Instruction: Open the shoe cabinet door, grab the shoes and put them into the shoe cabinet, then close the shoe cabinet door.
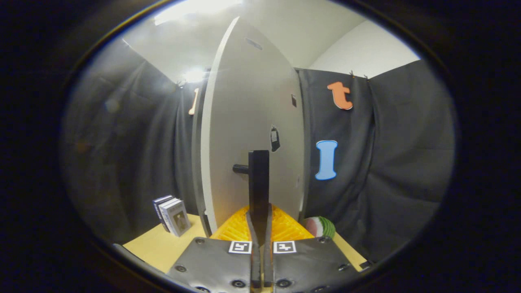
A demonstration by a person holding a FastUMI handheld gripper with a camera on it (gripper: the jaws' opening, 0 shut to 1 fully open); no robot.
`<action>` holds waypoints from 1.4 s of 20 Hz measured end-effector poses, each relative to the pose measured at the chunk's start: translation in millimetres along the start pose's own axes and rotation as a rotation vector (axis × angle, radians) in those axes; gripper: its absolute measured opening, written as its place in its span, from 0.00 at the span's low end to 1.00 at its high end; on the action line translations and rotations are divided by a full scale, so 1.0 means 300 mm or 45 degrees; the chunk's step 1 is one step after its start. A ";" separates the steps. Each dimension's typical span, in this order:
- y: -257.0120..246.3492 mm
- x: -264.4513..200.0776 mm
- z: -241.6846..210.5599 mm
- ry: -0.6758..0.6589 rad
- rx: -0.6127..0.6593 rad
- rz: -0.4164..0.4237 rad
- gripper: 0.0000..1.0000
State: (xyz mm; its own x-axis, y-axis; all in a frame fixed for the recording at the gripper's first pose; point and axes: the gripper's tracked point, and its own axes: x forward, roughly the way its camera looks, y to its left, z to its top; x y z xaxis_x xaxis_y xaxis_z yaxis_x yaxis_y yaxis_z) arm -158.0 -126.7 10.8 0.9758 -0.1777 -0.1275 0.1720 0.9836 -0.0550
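— Gripper view first: claw [260, 228] clamped on the black door handle [259, 183], both fingers [253, 232] pressed against its lower end.

— And the shoe cabinet door [252, 122]?

— Standing upright just beyond the handle, seemingly partly open, its pale edge turned this way. Shoes not made out; something orange and ribbed [260, 228] just below the door, too unclear to name.

— Anything else near the door?

— Small stack of boxes [173, 215] left of it on the table [163, 244], a green-and-red ball [321, 226] right of it.

— Best way through the opening step?

— Probably: keep the squeeze firm, follow the door's own arc around its hinge rather than pulling straight, go slowly, stop once wide enough for shoes.
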 end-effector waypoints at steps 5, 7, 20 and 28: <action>-0.124 -0.038 0.000 -0.021 -0.016 -0.120 0.04; -0.179 -0.056 -0.002 -0.020 -0.018 -0.164 0.02; -0.408 -0.104 -0.035 0.000 -0.015 -0.321 0.02; -0.463 -0.151 -0.029 0.001 -0.035 -0.385 0.02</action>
State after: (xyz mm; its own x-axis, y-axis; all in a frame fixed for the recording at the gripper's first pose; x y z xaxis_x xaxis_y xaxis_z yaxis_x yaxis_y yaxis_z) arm -227.2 -255.6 15.7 0.8809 -0.4622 -0.1021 0.4507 0.8849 -0.1177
